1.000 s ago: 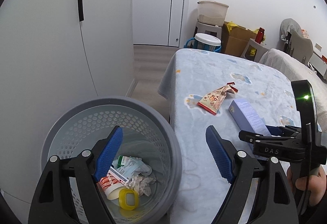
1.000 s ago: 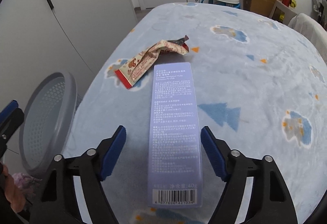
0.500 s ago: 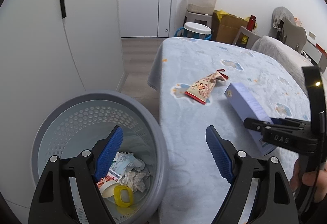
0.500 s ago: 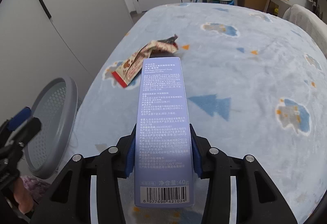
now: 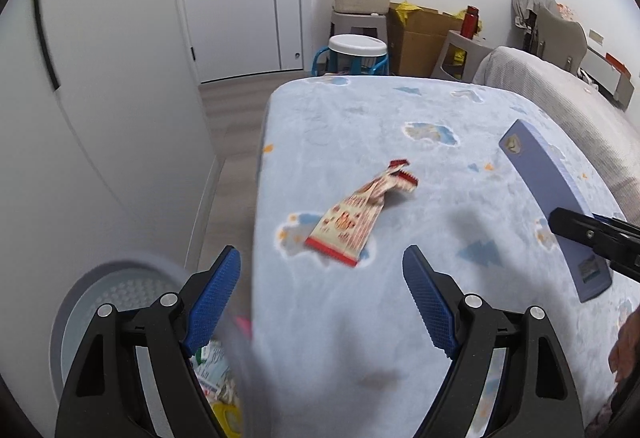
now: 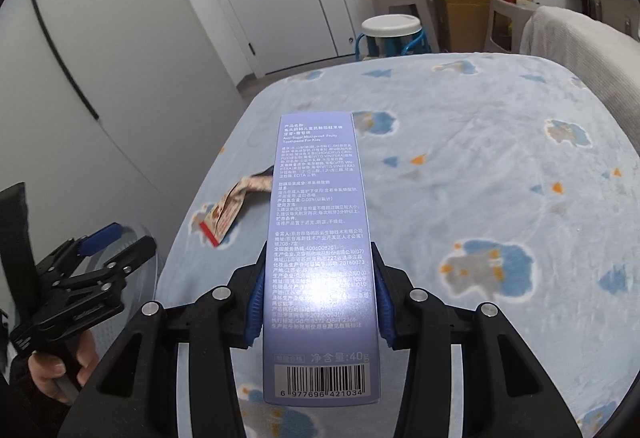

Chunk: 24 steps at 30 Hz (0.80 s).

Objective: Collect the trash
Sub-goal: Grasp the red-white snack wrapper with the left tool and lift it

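The right gripper is clamped on the purple toothpaste box, its blue pads pressing the long sides near the barcode end. The box runs up the middle of the right wrist frame, and its far end looks raised clear of the blue patterned blanket. In the left wrist view the same box slants along the right edge of the frame.

The left gripper hangs with its jaws wide apart and nothing between them, at the bottom of its own frame above the blanket's near edge. Just above it, at centre frame, the red and cream snack wrapper lies flat on the blanket, touching nothing else. The grey waste basket sits at lower left, beside the covered surface, with other rubbish faintly visible inside, though motion blur smears it.

The step in hand appears to be carrying the box to the basket. The next move likely calls for swinging the right gripper leftward over the basket's mouth and only then releasing, since the box is long and could catch on the rim. The wrapper is not yet collected; the empty left gripper seems well placed to reach for it.
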Tool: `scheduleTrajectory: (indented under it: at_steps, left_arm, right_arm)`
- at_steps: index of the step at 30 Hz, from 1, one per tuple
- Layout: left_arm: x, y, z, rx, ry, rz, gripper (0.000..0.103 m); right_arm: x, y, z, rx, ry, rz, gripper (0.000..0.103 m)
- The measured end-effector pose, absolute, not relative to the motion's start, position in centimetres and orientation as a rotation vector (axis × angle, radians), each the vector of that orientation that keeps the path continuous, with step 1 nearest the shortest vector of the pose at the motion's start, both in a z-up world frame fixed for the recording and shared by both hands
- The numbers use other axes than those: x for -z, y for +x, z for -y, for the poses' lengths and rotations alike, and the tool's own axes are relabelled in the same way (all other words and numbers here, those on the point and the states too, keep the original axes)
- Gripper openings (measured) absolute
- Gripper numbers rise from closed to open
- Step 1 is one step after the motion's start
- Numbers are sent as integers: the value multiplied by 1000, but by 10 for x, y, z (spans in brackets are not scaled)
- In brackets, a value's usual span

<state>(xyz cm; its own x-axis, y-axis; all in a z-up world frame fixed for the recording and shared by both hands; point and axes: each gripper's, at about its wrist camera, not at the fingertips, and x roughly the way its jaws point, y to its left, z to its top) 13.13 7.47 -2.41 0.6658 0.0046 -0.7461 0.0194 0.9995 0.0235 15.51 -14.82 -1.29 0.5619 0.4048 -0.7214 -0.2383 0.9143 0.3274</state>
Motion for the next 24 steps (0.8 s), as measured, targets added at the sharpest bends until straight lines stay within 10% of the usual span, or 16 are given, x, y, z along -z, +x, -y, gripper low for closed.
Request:
scheduleTrajectory:
  at_steps: [19,24]
  left_arm:
    - [84,239,-35,30,119,-989,79]
    - [94,241,-36,44,67,-993,49]
  right_arm:
    - [17,168,169,-453,303,-922,43]
    - [18,167,171,-459,307,-929,44]
